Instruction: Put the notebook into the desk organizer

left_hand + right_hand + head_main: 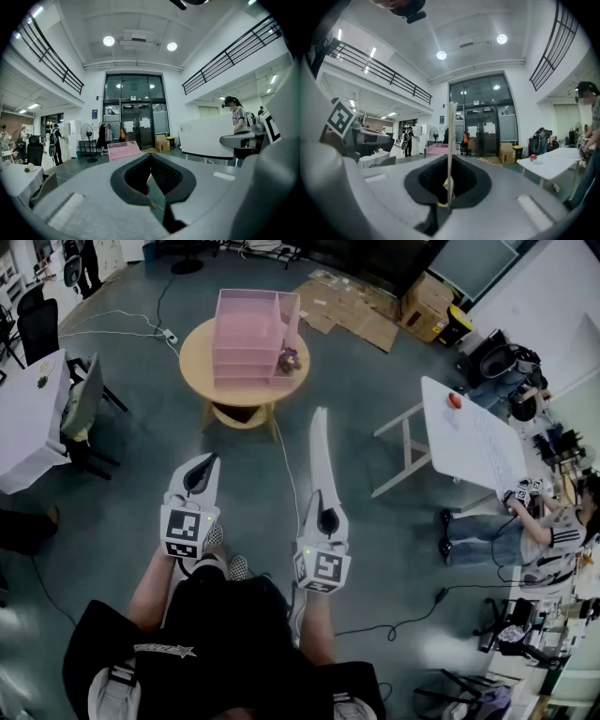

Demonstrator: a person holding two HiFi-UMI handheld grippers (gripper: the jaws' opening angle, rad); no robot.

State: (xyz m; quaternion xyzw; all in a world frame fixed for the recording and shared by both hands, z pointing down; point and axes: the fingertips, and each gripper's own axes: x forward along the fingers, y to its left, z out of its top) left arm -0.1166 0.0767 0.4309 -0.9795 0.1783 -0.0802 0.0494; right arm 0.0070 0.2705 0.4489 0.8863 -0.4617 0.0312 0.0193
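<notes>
A pink desk organizer stands on a round wooden table a few steps ahead on the grey floor. It shows small and far off in the left gripper view as the organizer and in the right gripper view as the organizer. My right gripper is shut on a white notebook, held edge-on and pointing toward the table. In the right gripper view the notebook is a thin upright strip between the jaws. My left gripper hangs beside it, shut with nothing in it.
A small purple flower pot sits on the round table beside the organizer. A white folding table and a seated person are at the right. Cardboard boxes lie beyond. A white table with chairs stands left. Cables cross the floor.
</notes>
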